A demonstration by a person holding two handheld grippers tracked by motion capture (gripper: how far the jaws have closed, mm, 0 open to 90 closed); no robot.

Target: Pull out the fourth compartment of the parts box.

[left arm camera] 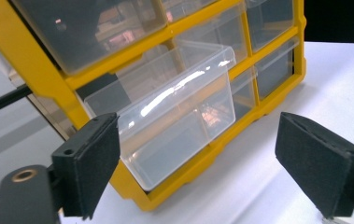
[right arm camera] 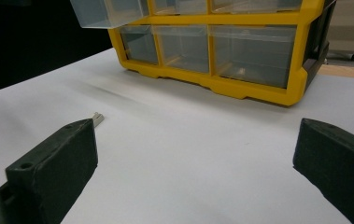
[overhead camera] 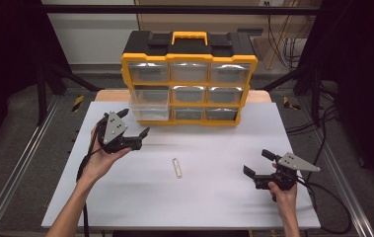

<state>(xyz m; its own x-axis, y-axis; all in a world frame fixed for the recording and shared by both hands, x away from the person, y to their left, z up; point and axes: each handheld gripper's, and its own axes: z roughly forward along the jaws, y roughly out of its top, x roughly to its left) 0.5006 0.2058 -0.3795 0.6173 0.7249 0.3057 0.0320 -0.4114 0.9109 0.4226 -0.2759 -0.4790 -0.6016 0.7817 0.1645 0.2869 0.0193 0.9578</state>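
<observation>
A yellow and black organizer [overhead camera: 189, 58] with clear drawers stands at the back of the white table top [overhead camera: 214, 197]. Its middle-row left drawer [overhead camera: 149, 103] is pulled partway out. My left gripper [overhead camera: 136, 121] is open just in front of that drawer, with nothing between its jaws. The left gripper view looks at the pulled-out drawer [left arm camera: 179, 116] between the open pads [left arm camera: 97, 163]; the drawer looks empty. A small flat metal piece [overhead camera: 176, 168] lies mid-table. My right gripper [overhead camera: 257, 163] is open low over the table at the right, the metal piece [right arm camera: 98, 119] beyond its left jaw.
The organizer [right arm camera: 249, 88] holds three rows of clear drawers, the others pushed in, and has a yellow carry handle [overhead camera: 189, 37] on top. Dark frame rails and cables surround the table. Bare white surface stretches between the two grippers.
</observation>
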